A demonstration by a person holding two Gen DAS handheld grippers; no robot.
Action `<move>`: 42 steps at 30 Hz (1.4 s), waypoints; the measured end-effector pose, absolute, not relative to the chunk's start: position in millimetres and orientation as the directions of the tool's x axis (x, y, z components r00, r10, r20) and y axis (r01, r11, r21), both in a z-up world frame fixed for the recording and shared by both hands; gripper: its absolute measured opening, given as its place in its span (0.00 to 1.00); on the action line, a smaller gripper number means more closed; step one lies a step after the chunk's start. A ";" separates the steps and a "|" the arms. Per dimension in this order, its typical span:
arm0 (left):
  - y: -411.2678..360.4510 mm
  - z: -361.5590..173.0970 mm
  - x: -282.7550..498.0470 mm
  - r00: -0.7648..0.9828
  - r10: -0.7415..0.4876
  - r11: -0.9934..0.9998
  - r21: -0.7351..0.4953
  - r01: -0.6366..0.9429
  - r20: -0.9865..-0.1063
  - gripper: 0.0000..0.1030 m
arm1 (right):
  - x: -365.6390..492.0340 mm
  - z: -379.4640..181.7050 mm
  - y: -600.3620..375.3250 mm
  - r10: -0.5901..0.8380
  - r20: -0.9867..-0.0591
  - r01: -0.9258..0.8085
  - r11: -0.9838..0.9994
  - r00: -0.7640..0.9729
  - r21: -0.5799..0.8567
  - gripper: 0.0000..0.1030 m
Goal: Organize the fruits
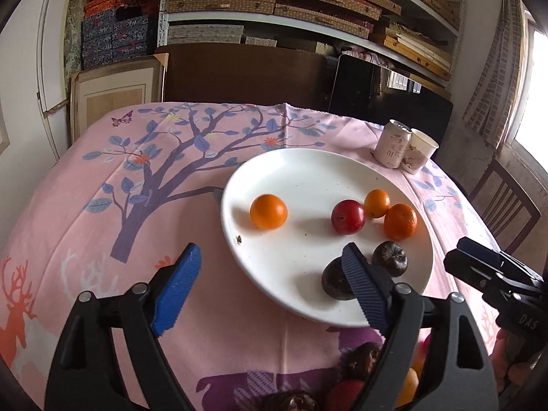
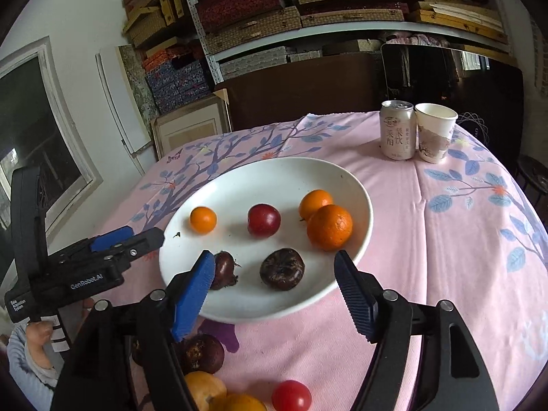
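Note:
A white plate point(image 1: 308, 174) point(image 2: 274, 178) on the pink tablecloth holds three orange fruits point(image 1: 269, 211) point(image 2: 329, 227), a red plum point(image 1: 347, 216) point(image 2: 264, 220) and two dark brown water chestnuts point(image 1: 390, 258) point(image 2: 282, 269). My left gripper point(image 1: 270, 263) is open and empty over the plate's near-left rim; it also shows in the right wrist view point(image 2: 126, 238). My right gripper point(image 2: 274, 267) is open and empty, hovering over the plate's near edge; it shows at the right edge of the left wrist view point(image 1: 479, 263). Loose fruits lie on the cloth in front of the plate: a dark chestnut point(image 2: 200, 352), orange ones point(image 2: 205, 387), a red one point(image 2: 291, 395).
A drink can point(image 2: 397, 130) point(image 1: 392, 144) and a paper cup point(image 2: 435, 132) point(image 1: 419, 150) stand at the table's far right. Shelves of boxes point(image 2: 308, 10) fill the wall behind. A wooden chair point(image 1: 503, 205) stands at the right side of the table.

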State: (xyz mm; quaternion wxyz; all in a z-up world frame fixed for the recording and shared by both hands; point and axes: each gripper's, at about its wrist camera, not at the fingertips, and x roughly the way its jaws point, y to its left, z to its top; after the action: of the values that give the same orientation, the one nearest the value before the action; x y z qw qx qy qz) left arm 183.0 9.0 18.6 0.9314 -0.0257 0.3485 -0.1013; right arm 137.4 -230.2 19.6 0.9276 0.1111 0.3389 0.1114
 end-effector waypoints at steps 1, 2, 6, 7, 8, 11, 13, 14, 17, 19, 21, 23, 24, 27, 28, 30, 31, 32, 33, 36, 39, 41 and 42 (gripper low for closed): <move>10.3 17.4 177.3 0.738 -0.195 0.980 -0.104 0.168 -0.646 0.80 | 133.6 17.7 -234.2 0.278 -0.605 -0.120 0.950 0.746 0.288 0.71; 11.4 15.2 170.9 0.736 -0.186 0.982 -0.091 0.168 -0.651 0.80 | 130.1 15.7 -239.3 0.273 -0.607 -0.106 0.949 0.746 0.297 0.71; 14.6 4.0 136.3 0.724 -0.156 0.984 -0.038 0.176 -0.672 0.80 | 110.3 8.7 -259.5 0.261 -0.606 -0.052 0.939 0.751 0.340 0.75; 14.7 2.8 125.5 0.729 -0.141 0.984 -0.014 0.178 -0.670 0.80 | 104.4 7.6 -265.0 0.259 -0.602 -0.039 0.935 0.755 0.353 0.76; 14.9 3.1 114.8 0.740 -0.128 0.984 0.007 0.177 -0.660 0.80 | 99.3 6.7 -269.5 0.258 -0.598 -0.029 0.931 0.759 0.365 0.77; 16.1 5.6 90.4 0.767 -0.147 0.981 0.007 0.193 -0.625 0.89 | 86.7 5.2 -280.9 0.268 -0.582 -0.010 0.913 0.768 0.408 0.79; 12.3 4.8 80.5 0.766 -0.171 0.974 0.012 0.227 -0.619 0.89 | 81.0 3.5 -284.8 0.273 -0.578 -0.003 0.905 0.769 0.425 0.81; 8.6 4.0 77.1 0.767 -0.176 0.970 0.024 0.242 -0.617 0.89 | 79.3 2.5 -285.6 0.274 -0.579 0.001 0.904 0.768 0.428 0.82; -6.9 -0.6 68.7 0.770 -0.185 0.952 0.084 0.295 -0.611 0.89 | 78.5 1.6 -285.3 0.274 -0.583 0.001 0.904 0.765 0.427 0.83; -21.0 -4.4 64.1 0.774 -0.180 0.934 0.140 0.328 -0.607 0.89 | 78.7 1.4 -284.2 0.275 -0.588 -0.001 0.906 0.761 0.422 0.83; -33.2 -9.0 60.8 0.778 -0.169 0.914 0.198 0.354 -0.605 0.89 | 79.5 0.8 -283.3 0.279 -0.592 -0.003 0.906 0.756 0.423 0.83; -41.7 -13.1 60.4 0.771 -0.171 0.899 0.224 0.377 -0.613 0.89 | 79.2 1.0 -281.8 0.278 -0.594 -0.006 0.908 0.754 0.418 0.83; -44.5 -15.5 61.0 0.766 -0.169 0.893 0.233 0.385 -0.620 0.89 | 79.2 1.1 -281.1 0.278 -0.595 -0.007 0.909 0.754 0.416 0.83; -49.0 -20.3 65.4 0.764 -0.150 0.884 0.261 0.387 -0.627 0.89 | 78.0 1.5 -279.0 0.274 -0.599 -0.010 0.914 0.753 0.405 0.83; -48.7 -21.4 67.8 0.762 -0.148 0.884 0.261 0.388 -0.630 0.88 | 78.0 1.5 -278.5 0.273 -0.600 -0.010 0.915 0.752 0.403 0.83; -46.9 -22.2 73.5 0.751 -0.161 0.883 0.247 0.399 -0.641 0.77 | 78.4 1.1 -278.4 0.269 -0.604 -0.008 0.917 0.750 0.399 0.83; -45.5 -23.0 76.5 0.736 -0.177 0.881 0.228 0.415 -0.653 0.70 | 78.7 0.7 -278.8 0.268 -0.605 -0.006 0.917 0.750 0.399 0.83; -43.9 -23.4 78.6 0.718 -0.206 0.877 0.200 0.437 -0.665 0.67 | 79.4 0.4 -279.3 0.267 -0.606 -0.003 0.917 0.750 0.400 0.83; -43.1 -23.4 79.8 0.706 -0.229 0.872 0.181 0.454 -0.670 0.61 | 79.3 0.3 -279.8 0.266 -0.606 -0.001 0.916 0.749 0.400 0.83; -48.7 -23.8 77.8 0.699 -0.250 0.850 0.194 0.490 -0.669 0.53 | 79.4 0.0 -280.3 0.264 -0.609 0.002 0.917 0.748 0.400 0.83; -59.9 -32.4 79.6 0.649 -0.274 0.807 0.197 0.557 -0.710 0.40 | 80.3 -0.7 -279.8 0.261 -0.614 0.003 0.919 0.744 0.395 0.83; -61.6 -35.0 84.7 0.626 -0.282 0.801 0.180 0.570 -0.727 0.40 | 80.4 -1.2 -279.7 0.259 -0.618 0.005 0.920 0.743 0.391 0.83; -58.4 -35.3 87.7 0.613 -0.295 0.806 0.154 0.572 -0.733 0.40 | 80.4 -1.4 -279.6 0.258 -0.619 0.006 0.920 0.742 0.391 0.83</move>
State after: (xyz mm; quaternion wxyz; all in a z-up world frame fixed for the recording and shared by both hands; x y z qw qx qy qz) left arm 87.7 -58.4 -35.3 0.8776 0.1902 0.3641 -0.2471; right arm 80.4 -279.6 -1.4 0.9143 0.1871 0.3525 0.0690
